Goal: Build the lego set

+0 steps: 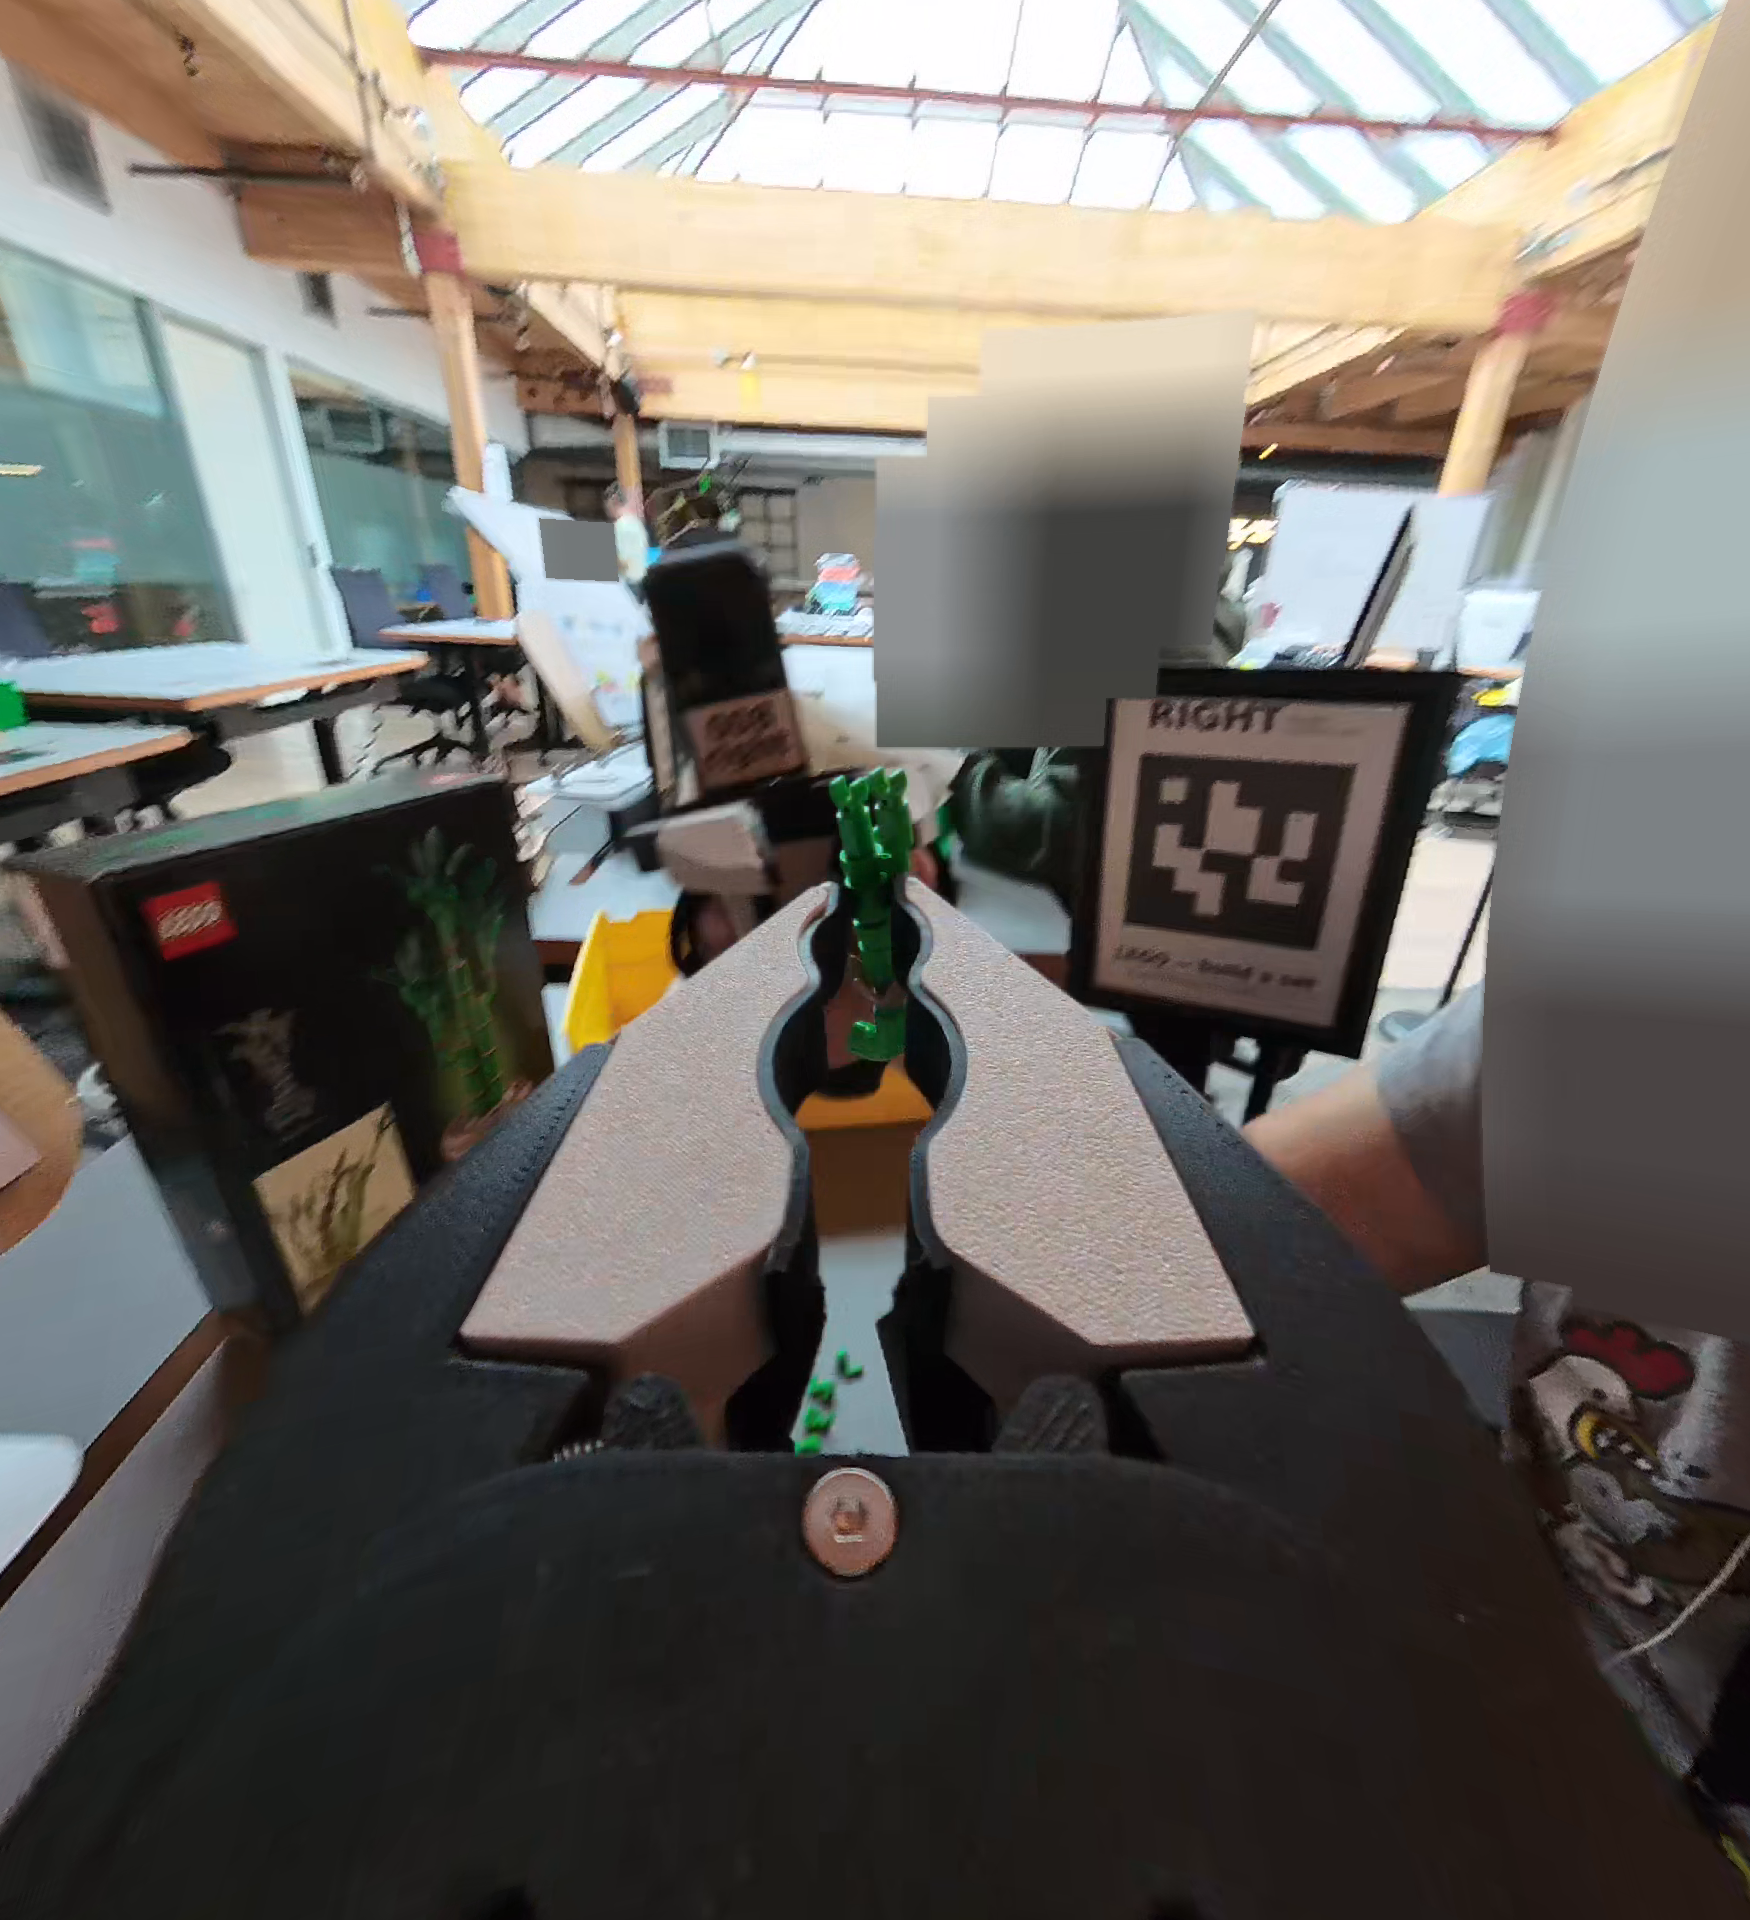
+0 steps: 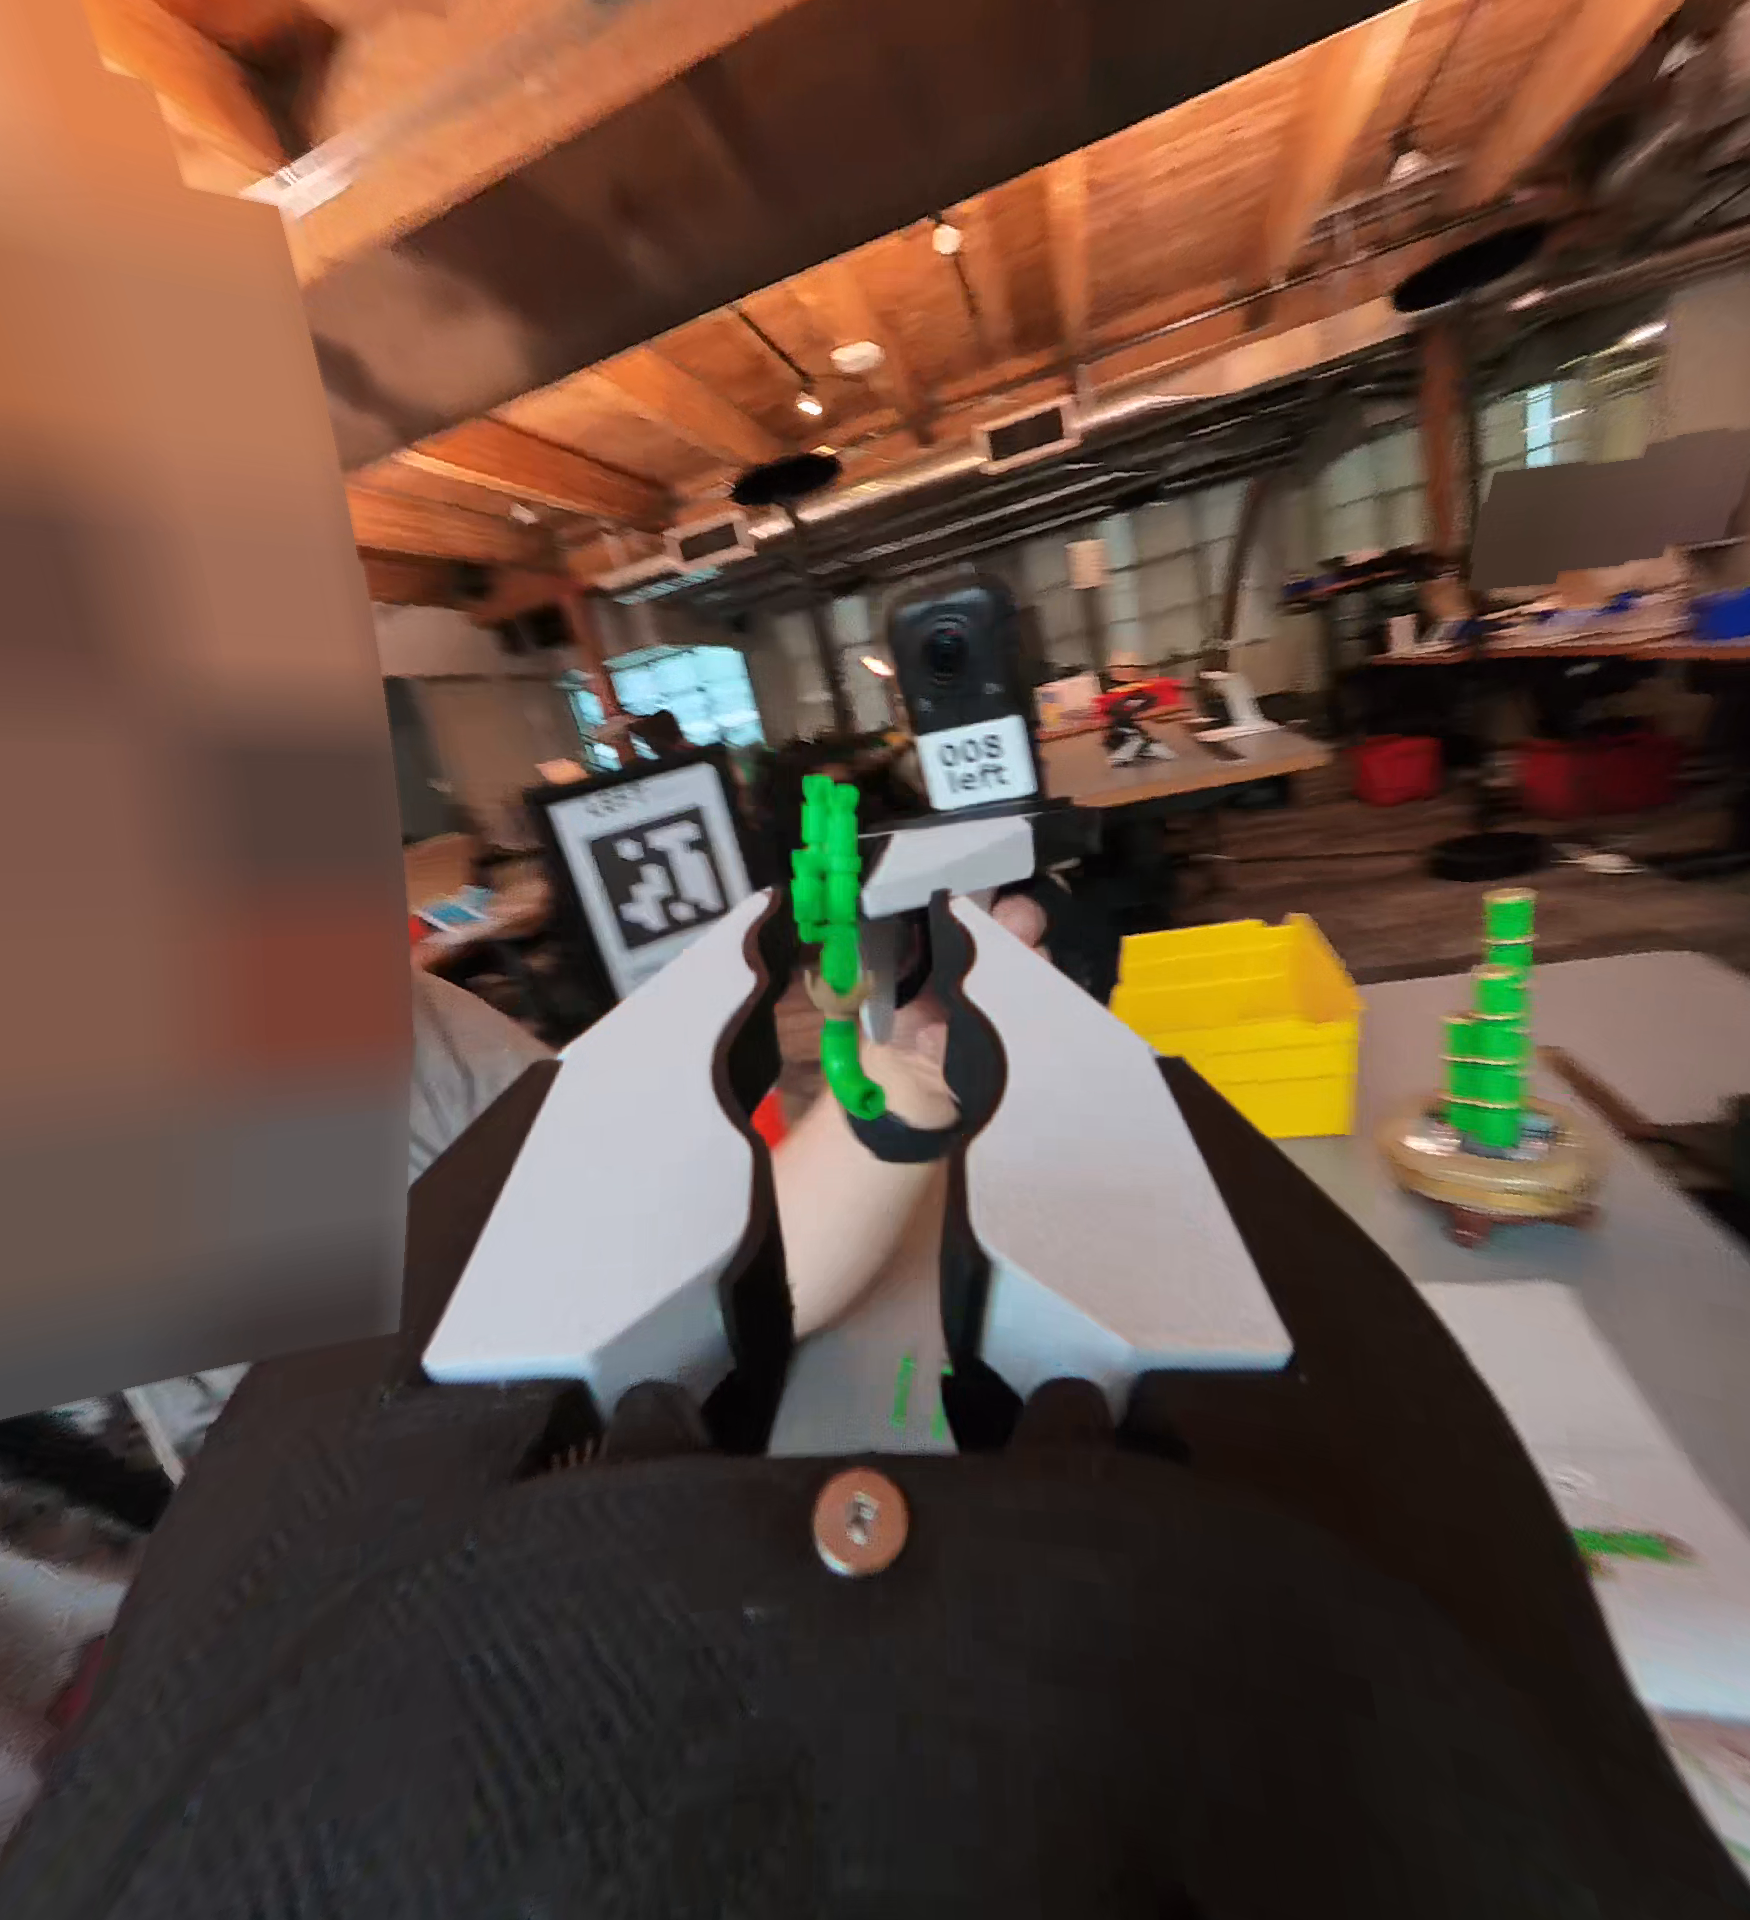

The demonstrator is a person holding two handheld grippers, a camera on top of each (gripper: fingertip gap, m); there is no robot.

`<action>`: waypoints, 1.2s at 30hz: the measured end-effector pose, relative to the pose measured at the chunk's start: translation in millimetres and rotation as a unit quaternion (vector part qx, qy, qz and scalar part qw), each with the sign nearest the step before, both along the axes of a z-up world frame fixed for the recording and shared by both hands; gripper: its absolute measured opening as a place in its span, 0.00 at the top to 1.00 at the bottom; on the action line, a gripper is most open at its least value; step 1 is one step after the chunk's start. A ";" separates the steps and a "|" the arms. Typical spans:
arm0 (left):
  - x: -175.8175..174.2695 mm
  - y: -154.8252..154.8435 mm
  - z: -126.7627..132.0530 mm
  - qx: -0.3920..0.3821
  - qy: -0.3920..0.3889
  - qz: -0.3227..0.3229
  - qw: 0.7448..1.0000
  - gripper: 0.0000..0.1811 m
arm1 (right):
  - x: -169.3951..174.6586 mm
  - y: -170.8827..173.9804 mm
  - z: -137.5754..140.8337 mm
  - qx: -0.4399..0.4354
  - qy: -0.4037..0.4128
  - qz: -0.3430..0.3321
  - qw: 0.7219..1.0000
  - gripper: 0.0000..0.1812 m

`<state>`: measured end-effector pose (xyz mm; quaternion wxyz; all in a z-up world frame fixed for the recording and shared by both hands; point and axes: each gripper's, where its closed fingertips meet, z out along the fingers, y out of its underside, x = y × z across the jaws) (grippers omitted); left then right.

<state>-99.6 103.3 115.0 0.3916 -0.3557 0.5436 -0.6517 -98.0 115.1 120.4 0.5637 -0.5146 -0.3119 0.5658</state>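
Observation:
A thin green lego stalk (image 1: 869, 842) with a curved lower end stands upright in the air. My left gripper (image 1: 873, 891) is shut on its middle. In the right wrist view the same stalk (image 2: 827, 894) sits between the tips of my right gripper (image 2: 860, 909), close to the left finger, and the jaws stand apart. The two grippers face each other. A finger of the left one (image 2: 944, 868) reaches the stalk from behind. A partly built green bamboo model (image 2: 1489, 1081) on a round gold base stands on the table at right.
The dark lego box (image 1: 299, 997) stands at left, with a yellow bin (image 1: 622, 977) beyond it. Stacked yellow bins (image 2: 1245, 1018) sit behind the model. Loose green pieces (image 1: 829, 1403) lie on the grey table. A framed marker sign (image 1: 1255, 862) stands behind. A person's forearm (image 2: 850, 1195) is below the stalk. The tips of both grippers are at nearly the same place.

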 end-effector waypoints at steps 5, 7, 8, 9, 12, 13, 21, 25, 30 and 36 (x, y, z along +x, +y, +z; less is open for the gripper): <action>9.1 10.4 -16.3 0.035 0.061 0.065 0.995 0.97 | -1.0 -0.4 -8.8 0.021 -0.111 -0.094 0.989 0.90; 9.2 10.2 -17.6 0.027 0.072 0.063 0.995 0.97 | 4.0 7.7 -15.7 0.010 -0.150 -0.142 0.978 0.91; 9.6 11.7 -19.2 0.024 0.078 0.066 0.994 0.97 | 4.7 8.5 -18.5 0.007 -0.164 -0.152 0.975 0.91; 9.8 13.0 -20.1 0.021 0.082 0.068 0.994 0.97 | 4.0 7.3 -20.6 0.004 -0.175 -0.153 0.973 0.92; 9.7 14.3 -20.7 0.010 0.087 0.064 0.994 0.97 | 1.9 6.4 -24.8 -0.002 -0.192 -0.155 0.969 0.97; 9.8 13.8 -21.9 0.010 0.091 0.061 0.994 0.97 | 0.6 6.3 -26.0 -0.003 -0.195 -0.153 0.969 0.97; 9.6 19.1 -20.2 0.008 0.079 0.072 0.994 0.95 | -0.7 9.9 -25.2 -0.019 -0.175 -0.145 0.974 0.99; 8.5 21.0 -19.9 -0.001 0.069 0.061 0.996 0.90 | 2.9 14.0 -21.0 -0.024 -0.160 -0.160 0.974 0.99; 9.4 14.2 -18.6 -0.027 0.055 0.011 0.998 0.95 | -1.8 10.6 -17.5 -0.023 -0.146 -0.143 0.979 0.99; 7.8 13.1 -16.4 -0.022 0.039 -0.002 0.999 0.97 | -4.5 8.8 -13.7 -0.017 -0.136 -0.136 0.981 0.99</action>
